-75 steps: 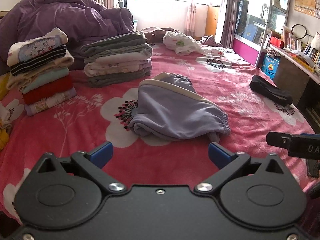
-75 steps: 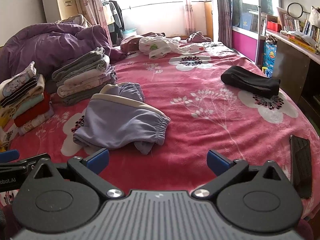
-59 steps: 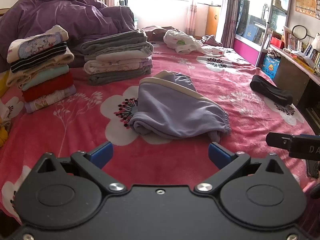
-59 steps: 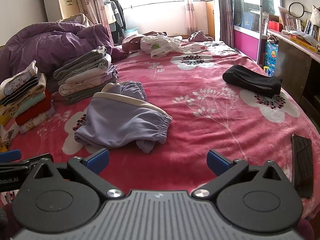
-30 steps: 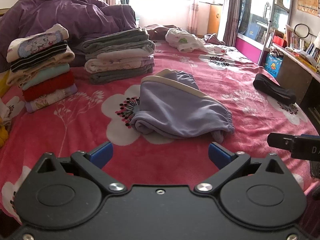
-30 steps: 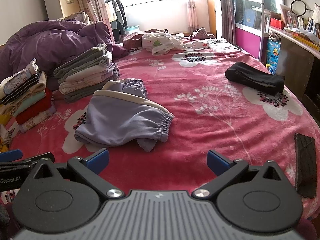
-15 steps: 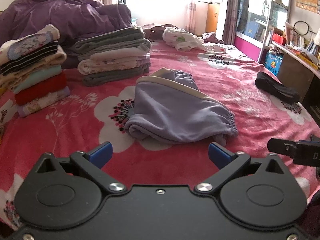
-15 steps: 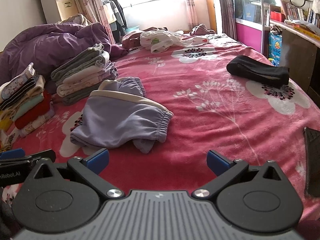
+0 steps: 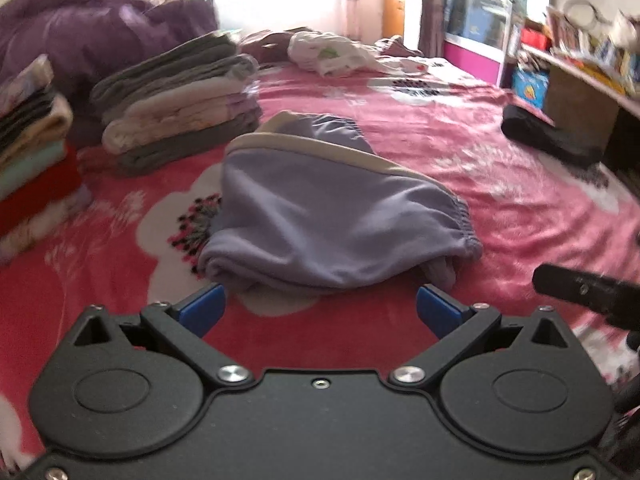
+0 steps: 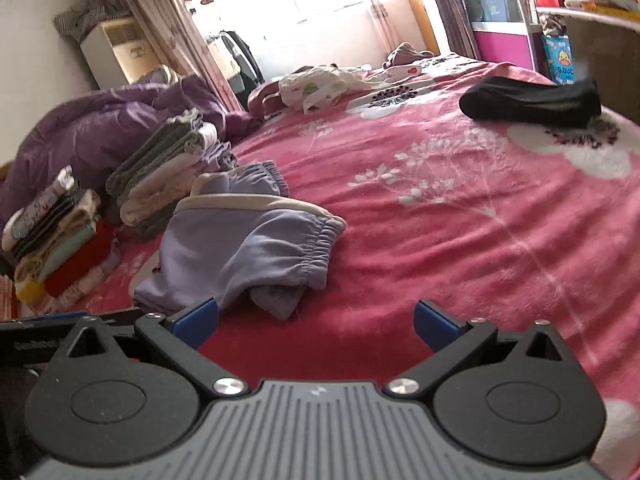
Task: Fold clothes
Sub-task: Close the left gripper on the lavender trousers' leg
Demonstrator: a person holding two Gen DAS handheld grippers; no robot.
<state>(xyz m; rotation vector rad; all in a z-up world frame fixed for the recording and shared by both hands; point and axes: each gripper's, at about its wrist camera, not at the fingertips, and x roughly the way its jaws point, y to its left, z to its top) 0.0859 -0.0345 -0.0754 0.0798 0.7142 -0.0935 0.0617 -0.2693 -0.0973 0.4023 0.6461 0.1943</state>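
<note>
A lavender garment with a cream band and elastic cuffs (image 9: 332,208) (image 10: 244,248) lies folded over in a heap on the pink flowered bedspread (image 9: 460,152) (image 10: 460,220). My left gripper (image 9: 319,307) is open, low over the bed, its blue fingertips just short of the garment's near edge. My right gripper (image 10: 315,318) is open too, right of that garment, with its left fingertip (image 10: 197,317) close to the bunched near corner. Nothing is held.
Two stacks of folded clothes (image 9: 176,104) (image 9: 28,152) stand at the left, with a purple duvet (image 9: 92,44) behind. A black folded item (image 10: 532,102) lies at the right. Unfolded white clothes (image 10: 320,88) sit at the far end. A shelf (image 9: 580,68) borders the right side.
Both grippers have moved forward and lower toward the lavender garment, which now looms larger. The right gripper has also tilted. Both stay open; the garment has not moved.
</note>
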